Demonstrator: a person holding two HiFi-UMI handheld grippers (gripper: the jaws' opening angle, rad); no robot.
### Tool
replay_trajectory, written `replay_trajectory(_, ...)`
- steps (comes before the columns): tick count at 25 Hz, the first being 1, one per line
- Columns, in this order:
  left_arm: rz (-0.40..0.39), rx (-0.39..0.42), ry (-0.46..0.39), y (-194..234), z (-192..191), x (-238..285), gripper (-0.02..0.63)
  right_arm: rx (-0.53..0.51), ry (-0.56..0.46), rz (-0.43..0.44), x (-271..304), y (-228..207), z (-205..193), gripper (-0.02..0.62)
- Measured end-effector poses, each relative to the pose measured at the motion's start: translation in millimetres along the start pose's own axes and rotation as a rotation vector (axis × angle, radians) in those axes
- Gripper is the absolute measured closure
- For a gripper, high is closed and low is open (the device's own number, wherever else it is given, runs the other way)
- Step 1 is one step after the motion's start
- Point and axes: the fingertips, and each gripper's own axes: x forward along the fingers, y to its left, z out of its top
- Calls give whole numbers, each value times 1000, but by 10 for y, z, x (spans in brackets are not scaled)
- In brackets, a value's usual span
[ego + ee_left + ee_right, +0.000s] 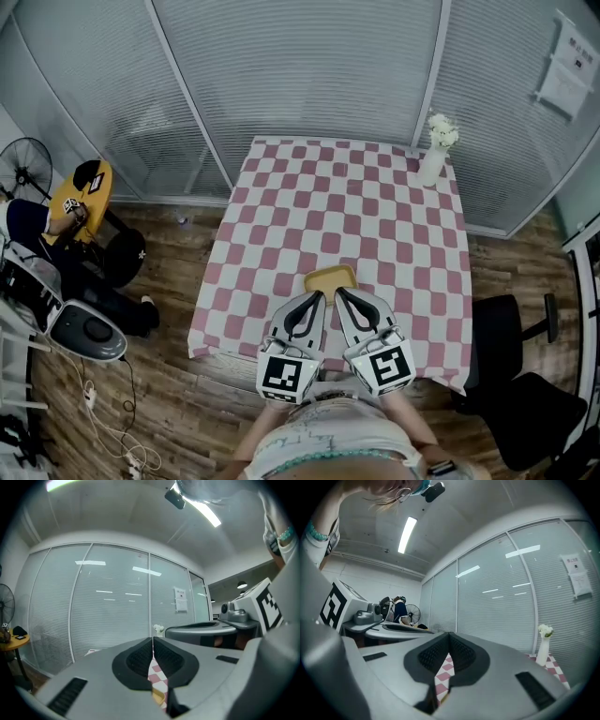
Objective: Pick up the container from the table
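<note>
- While the left tongs (317, 298) and the right tongs (343, 294) hang side by side above the near edge of the table (375, 216), the container (330, 278) lies on the checked cloth just beyond their tips, in line with the gap between the two pairs.
- From the head view, both tips reach the container's near rim. Whether they touch it cannot be told.
- Seen in the left gripper view, the left tongs' jaws meet at the tips with nothing caught between them. A sliver of the yellow container shows through the slit lower down.
- Seen in the right gripper view, the right tongs' jaws are likewise closed together and empty, with only checked cloth showing behind them.
- The container is yellow, shallow and flat, roughly rectangular with rounded corners, and sits slightly askew to the table's edge.
- A white vase (434, 155) of flowers stands well beyond the right tongs, at the far corner.
</note>
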Motion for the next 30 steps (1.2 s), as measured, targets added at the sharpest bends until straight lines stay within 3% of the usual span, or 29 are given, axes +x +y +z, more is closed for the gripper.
replay_trajectory(5,39,3,10,2,-3,169,589,3,-28,19,24,-173,25,603)
replay_trajectory(14,36,-19,19,-154,-94,387,589,30,-10,23,-41,-413,-132,603)
replay_trajectory(22,-24,-14,30,-152,-97,573,589,27,6,-18,21,-536,-162,603)
replay_trajectory(30,-113,-5,32,98,-110,624,589,35,24,-124,222,-554,-203,603)
